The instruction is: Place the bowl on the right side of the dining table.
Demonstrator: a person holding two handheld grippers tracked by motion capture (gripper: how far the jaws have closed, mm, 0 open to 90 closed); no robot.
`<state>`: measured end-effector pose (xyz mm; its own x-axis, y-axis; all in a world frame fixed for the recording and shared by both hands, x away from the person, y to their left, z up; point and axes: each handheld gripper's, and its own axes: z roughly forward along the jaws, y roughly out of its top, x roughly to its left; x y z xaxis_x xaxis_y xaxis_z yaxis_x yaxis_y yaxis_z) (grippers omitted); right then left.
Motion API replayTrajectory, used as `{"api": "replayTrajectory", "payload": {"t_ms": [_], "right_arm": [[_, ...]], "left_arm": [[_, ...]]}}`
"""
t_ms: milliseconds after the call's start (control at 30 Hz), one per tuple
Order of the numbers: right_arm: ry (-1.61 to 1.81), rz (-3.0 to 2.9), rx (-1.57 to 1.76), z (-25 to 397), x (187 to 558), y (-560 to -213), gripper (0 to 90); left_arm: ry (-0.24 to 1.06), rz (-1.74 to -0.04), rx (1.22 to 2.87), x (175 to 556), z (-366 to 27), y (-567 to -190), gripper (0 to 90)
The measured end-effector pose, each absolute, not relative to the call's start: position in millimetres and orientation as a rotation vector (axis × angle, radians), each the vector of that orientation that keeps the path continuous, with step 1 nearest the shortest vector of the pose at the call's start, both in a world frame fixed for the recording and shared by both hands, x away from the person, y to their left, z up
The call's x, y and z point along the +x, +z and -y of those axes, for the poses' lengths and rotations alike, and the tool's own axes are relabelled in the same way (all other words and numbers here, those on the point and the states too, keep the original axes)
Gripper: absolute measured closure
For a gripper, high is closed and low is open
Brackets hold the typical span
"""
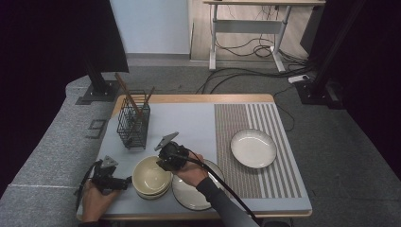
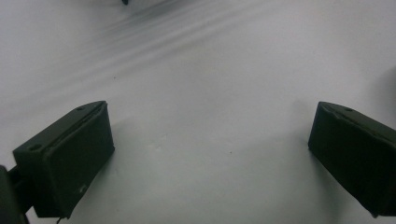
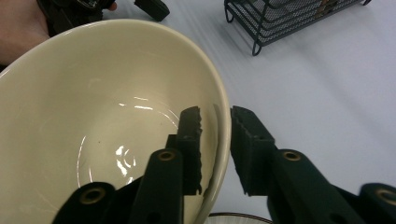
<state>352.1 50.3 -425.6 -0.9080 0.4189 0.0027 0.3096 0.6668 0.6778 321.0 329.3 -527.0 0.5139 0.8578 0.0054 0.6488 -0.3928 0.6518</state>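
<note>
Bowl rim is straddled by right gripper, jaws nearly clamped; left gripper held wide beside it.

No legible text or labels anywhere.

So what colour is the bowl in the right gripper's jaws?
Cream bowl; right gripper view shows it best.

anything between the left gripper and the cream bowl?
No. In the high view the left gripper sits just left of the cream bowl, with a bare strip of grey mat between them.
</note>
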Motion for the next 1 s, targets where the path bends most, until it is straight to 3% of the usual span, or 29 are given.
{"api": "replayTrajectory", "payload": {"t_ms": [500,1000], "right_arm": [[1.069,-2.736,0.687,-52,352,-423,83.6],[1.127,-2.756,0.777,-48,355,-414,82.1]], "left_arm": [[0.46,-1.224,2.165,321,-329,-527,0.0],[0.46,-1.224,2.166,321,-329,-527,0.0]]}}
